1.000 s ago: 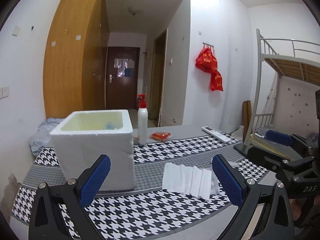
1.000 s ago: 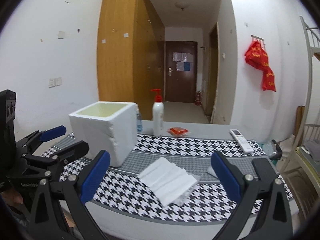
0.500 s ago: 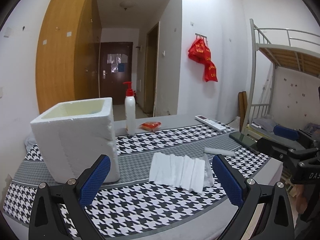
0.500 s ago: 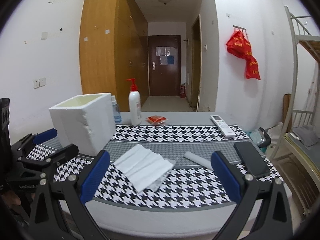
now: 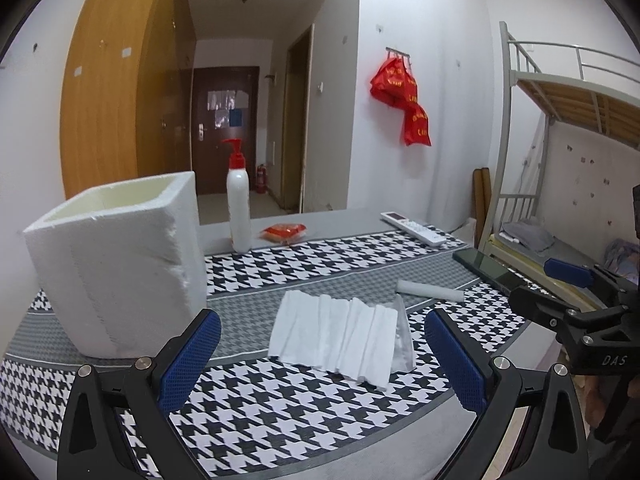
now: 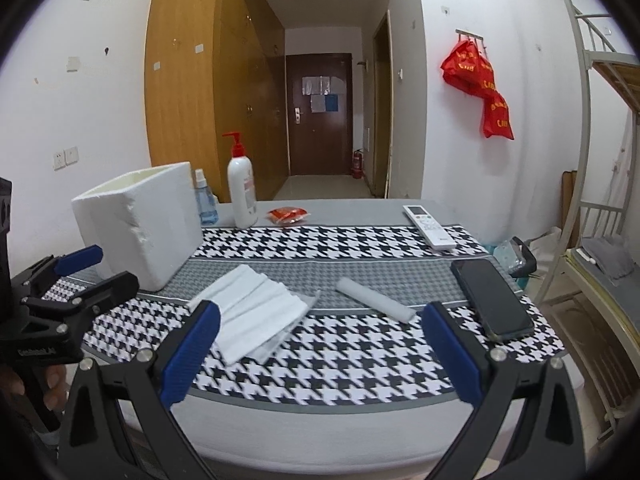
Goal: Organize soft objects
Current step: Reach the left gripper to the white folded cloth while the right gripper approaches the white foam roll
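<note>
On the table (image 6: 360, 360), folded white cloths (image 6: 256, 312) are lying limp and light; both claws, left (image 5: 320, 360) and right (image 6: 320, 352), are gaping wide, empty; pinching the stack's edge looks best.

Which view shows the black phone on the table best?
The right wrist view: the flat black phone lies fully visible on the houndstooth tablecloth. The left wrist view shows only its far part, behind the right gripper.

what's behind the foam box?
From the right wrist view, a small blue spray bottle stands behind the foam box, its lower part covered by the box. The left wrist view hides it entirely; anything else back there is covered.
</note>
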### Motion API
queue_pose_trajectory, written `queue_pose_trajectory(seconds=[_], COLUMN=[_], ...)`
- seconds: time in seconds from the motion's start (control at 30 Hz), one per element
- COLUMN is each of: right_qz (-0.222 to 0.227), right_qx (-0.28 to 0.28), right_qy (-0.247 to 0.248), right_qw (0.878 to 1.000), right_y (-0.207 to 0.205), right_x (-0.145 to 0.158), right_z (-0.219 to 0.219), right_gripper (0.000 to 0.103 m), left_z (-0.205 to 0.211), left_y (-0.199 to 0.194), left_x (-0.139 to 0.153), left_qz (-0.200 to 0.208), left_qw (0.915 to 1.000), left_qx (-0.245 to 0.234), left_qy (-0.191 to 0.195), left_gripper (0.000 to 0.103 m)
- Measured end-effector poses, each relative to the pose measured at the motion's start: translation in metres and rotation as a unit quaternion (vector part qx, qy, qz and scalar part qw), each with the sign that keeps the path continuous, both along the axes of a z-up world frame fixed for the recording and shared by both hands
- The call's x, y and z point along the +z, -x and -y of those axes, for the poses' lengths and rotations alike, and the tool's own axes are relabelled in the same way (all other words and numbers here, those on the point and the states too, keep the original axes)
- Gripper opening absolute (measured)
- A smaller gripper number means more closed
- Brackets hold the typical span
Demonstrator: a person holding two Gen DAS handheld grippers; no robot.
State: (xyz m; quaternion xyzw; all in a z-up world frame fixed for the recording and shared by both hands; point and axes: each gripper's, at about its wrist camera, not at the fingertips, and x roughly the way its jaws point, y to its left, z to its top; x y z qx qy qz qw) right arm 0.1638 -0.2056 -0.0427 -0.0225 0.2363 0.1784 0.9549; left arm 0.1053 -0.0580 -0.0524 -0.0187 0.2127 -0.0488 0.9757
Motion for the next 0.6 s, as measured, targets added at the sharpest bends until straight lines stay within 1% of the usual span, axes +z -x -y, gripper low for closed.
queue_pose_trajectory(seconds=[0.3,0.4,0.6], right_qz=[-0.026,-0.031,-0.048], right_qx=[0.009,0.011,0.018], right_qy=[0.015,0.027,0.033], right_qw=[1.000,0.999,0.998], right_y=[-0.027,-0.037,-0.055], right_x=[-0.016,-0.019,-0.025], right_z=[0.009,0.011,0.017], right_gripper=[0.102,0.102,0.102], left_z=[0.008,0.014,0.025], left_y=[-0.021,-0.031,-0.047], left_x=[-0.011,-0.012,-0.017], left_qz=[-0.031,-0.043,-0.062], left_qw=[0.9994,0.9990,0.9979], left_qx=[0.011,0.008,0.000], left_qy=[-0.007,-0.009,-0.020], left_gripper=[0.102,0.102,0.102])
